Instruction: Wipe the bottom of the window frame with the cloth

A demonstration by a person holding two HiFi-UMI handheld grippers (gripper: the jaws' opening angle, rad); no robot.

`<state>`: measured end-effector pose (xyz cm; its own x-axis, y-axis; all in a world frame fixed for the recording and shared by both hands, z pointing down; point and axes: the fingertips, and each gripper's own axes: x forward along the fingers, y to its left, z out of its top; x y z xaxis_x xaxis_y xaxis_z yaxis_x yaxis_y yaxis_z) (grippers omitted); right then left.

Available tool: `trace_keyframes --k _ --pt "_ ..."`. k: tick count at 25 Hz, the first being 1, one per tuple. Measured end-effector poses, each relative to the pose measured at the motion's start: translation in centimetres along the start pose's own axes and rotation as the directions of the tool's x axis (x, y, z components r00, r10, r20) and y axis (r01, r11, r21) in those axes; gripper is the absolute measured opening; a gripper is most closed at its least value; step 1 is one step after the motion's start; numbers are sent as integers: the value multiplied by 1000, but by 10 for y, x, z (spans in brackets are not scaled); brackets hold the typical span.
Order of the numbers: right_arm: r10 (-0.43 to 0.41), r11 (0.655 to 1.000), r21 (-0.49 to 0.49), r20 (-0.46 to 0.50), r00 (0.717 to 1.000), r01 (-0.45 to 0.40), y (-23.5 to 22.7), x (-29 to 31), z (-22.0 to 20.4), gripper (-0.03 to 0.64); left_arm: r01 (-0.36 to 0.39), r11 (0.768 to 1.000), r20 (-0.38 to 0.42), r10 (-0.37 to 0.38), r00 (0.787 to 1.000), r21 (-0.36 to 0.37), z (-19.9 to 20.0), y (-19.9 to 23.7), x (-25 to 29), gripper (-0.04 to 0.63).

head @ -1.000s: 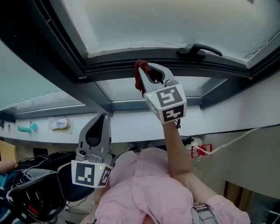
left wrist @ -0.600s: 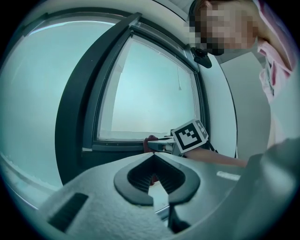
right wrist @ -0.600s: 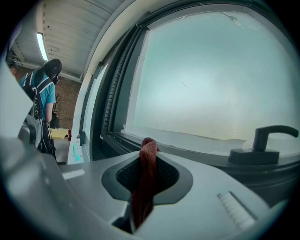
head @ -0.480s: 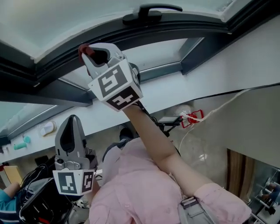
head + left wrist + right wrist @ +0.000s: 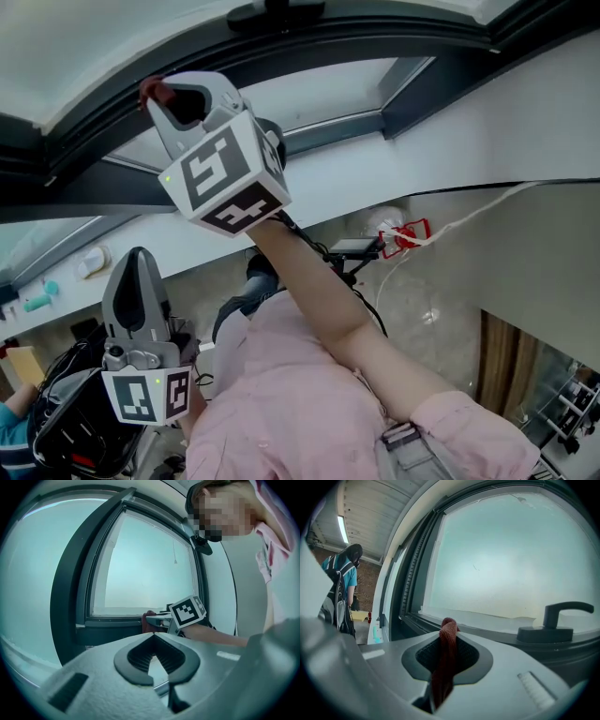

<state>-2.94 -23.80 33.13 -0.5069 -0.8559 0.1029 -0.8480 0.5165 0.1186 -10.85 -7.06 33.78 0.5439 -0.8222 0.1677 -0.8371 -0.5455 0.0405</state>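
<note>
Right gripper jaws pinch the red cloth, its tip at the bottom rail of the window frame, left of the handle. Wipe looks mid-pass, and I can't tell how much rail is left. Left gripper hangs low, jaws together, empty.
</note>
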Motion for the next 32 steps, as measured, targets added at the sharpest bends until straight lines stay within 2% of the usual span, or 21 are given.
trace_keyframes --k 14,21,25,32 --pt "48 999 11 54 997 -49 -15 -27 0 49 -79 997 -12 79 997 -10 -20 -33 -4 -2" --pt "13 999 30 35 999 -14 -32 -24 -8 49 -80 997 -2 80 997 -16 -20 -23 6 -2" --pt "-7 999 32 20 1000 6 -43 -28 -11 50 -68 998 14 68 998 -14 -16 -27 8 -2" --pt "-17 1000 18 2 1000 17 -54 -35 -16 49 -88 996 48 88 995 -12 -10 -34 6 -2"
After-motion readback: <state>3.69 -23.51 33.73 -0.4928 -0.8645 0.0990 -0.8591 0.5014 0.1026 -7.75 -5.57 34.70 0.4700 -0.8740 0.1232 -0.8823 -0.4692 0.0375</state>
